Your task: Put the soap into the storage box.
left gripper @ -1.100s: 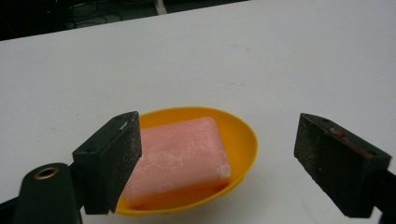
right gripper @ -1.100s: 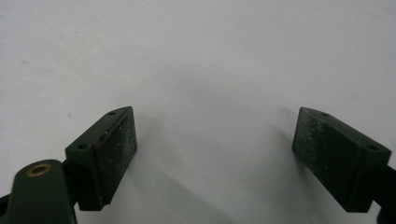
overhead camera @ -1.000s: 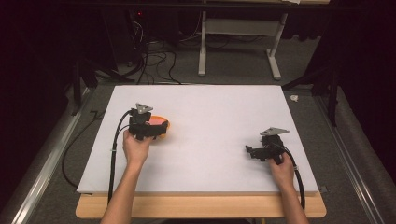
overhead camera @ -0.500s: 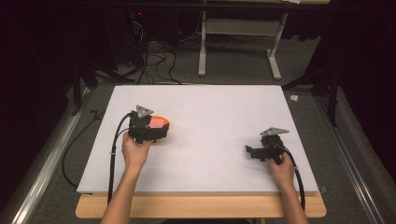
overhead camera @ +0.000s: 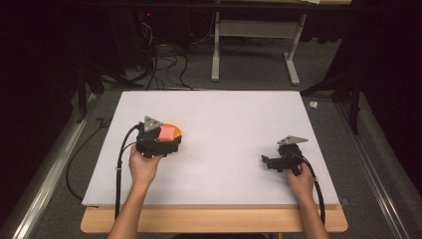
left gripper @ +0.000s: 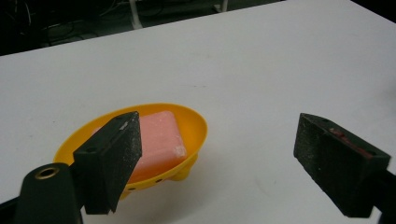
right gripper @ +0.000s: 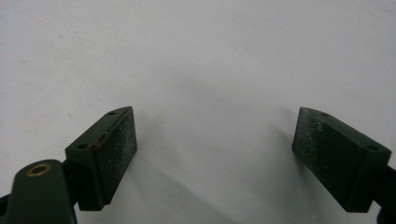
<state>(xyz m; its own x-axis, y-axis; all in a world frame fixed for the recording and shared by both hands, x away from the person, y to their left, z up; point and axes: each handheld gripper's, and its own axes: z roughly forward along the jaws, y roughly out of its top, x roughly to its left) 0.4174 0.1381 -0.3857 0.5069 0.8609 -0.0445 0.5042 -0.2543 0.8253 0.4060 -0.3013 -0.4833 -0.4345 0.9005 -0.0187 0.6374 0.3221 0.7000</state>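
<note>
white foam board (overhead camera: 229,149) covers most of the wooden table (overhead camera: 214,221), and it is the biggest thing we have in front of us, bare but for one dish and our two tools. on its left half sits the yellow soap dish (left gripper: 194,128), an oval bowl on stubby feet, resting flat on the board. inside it lies the pink soap bar (left gripper: 161,140), flat and roughly centred, touching the dish floor and not held by anything.

our left gripper (left gripper: 217,158) hangs just beside the dish, low over the board, with its jaws spread wide. the left-hand pad stands in front of the dish's near rim in the left gripper view, the other pad well off to the side over bare board, so nothing is pinched. from the high view the gripper body covers part of the dish (overhead camera: 169,132). our right gripper (right gripper: 215,154) rests over empty board on the right side, well apart from the dish, jaws likewise spread and holding nothing.

we judge the step in hand to be the approach to the soap or its dish, with the grasp not yet made. the next move calls for swinging the left jaws across so the bar or the dish rim lies between the pads, lowering a little, then closing gently, since soap is likely slick and the light dish may slide.
</note>
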